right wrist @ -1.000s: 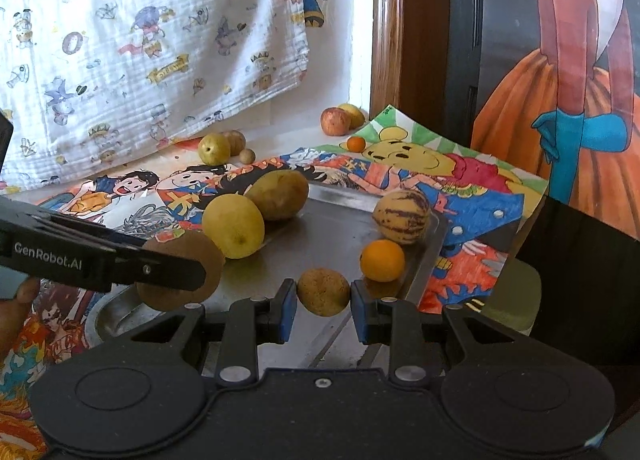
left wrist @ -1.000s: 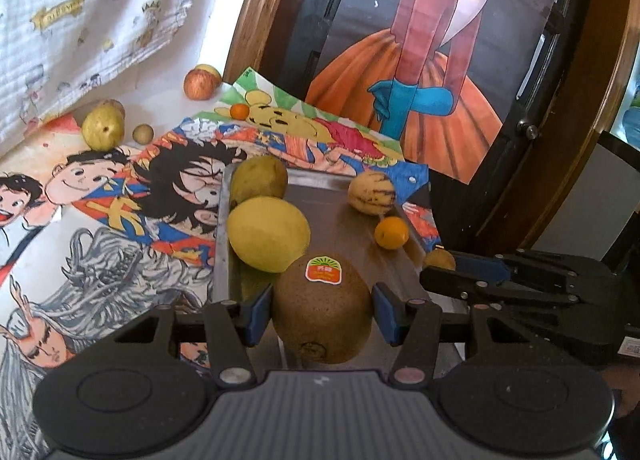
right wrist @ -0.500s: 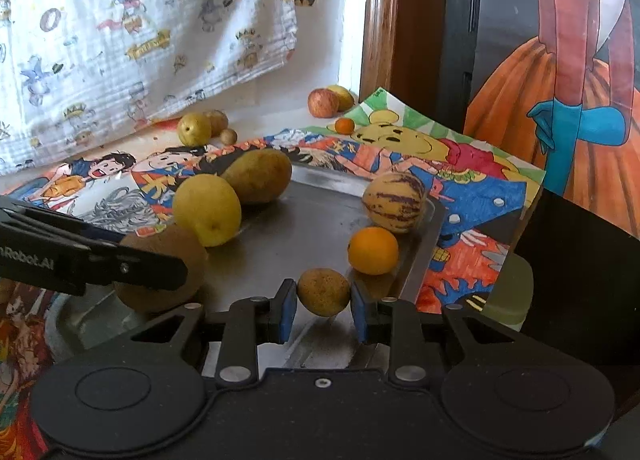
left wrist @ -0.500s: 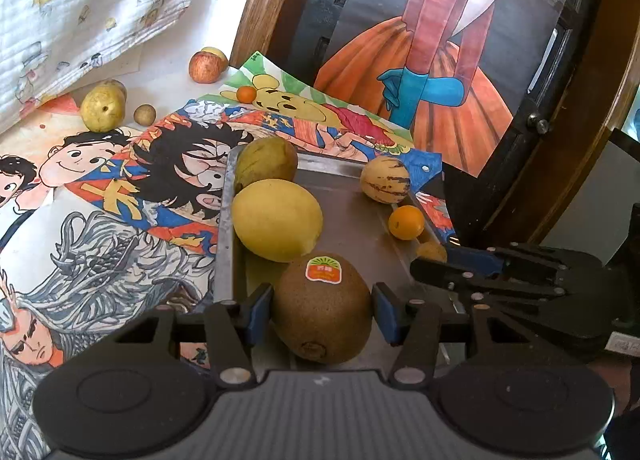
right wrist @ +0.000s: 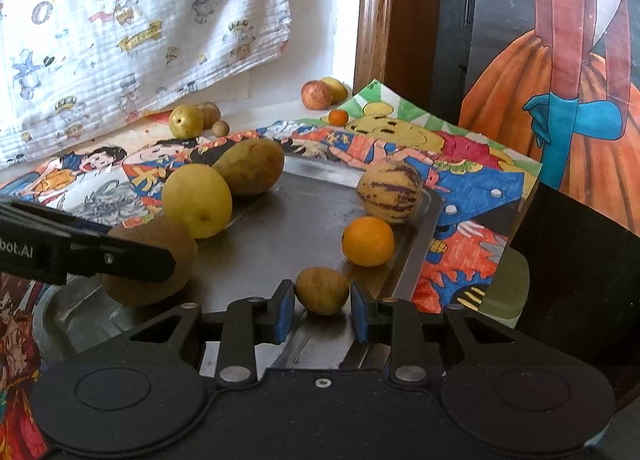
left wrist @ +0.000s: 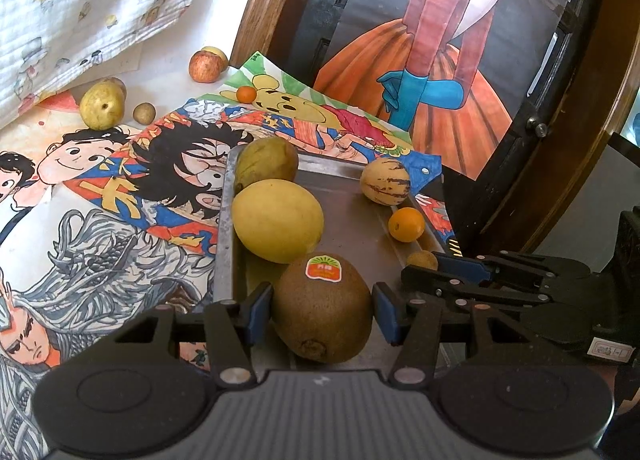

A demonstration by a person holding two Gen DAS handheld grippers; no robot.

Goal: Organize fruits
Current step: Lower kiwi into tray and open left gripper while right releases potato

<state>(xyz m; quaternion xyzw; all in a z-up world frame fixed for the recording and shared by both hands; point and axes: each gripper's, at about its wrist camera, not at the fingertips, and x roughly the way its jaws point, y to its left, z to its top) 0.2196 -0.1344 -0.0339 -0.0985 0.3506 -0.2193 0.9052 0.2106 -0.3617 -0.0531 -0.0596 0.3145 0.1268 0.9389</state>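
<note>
A metal tray (left wrist: 352, 219) holds a yellow lemon-like fruit (left wrist: 278, 219), a green-brown mango (left wrist: 266, 161), a striped melon (left wrist: 385, 181) and an orange (left wrist: 406, 223). My left gripper (left wrist: 323, 306) is shut on a stickered kiwi (left wrist: 322, 324) at the tray's near left corner. The right wrist view shows that kiwi (right wrist: 136, 288) behind a left finger (right wrist: 120, 256). My right gripper (right wrist: 322, 300) has a small brown fruit (right wrist: 322, 290) between its pads. The fruit sits low on the tray's (right wrist: 280, 227) near right edge. These jaws are just opening, and the pads still touch the fruit.
On the cartoon-printed table behind the tray lie an apple (left wrist: 204, 65), a yellow pear (left wrist: 101, 105), a small brown fruit (left wrist: 144, 112) and a tiny orange (left wrist: 245, 94). A printed cloth (right wrist: 120, 19) hangs at the back left. A wooden frame (right wrist: 372, 19) and a poster (left wrist: 440, 79) close off the right.
Both views have drifted slightly forward over the tray. The kiwi and the small brown fruit stay between the same pads, and the fruits on the tray have not moved.
</note>
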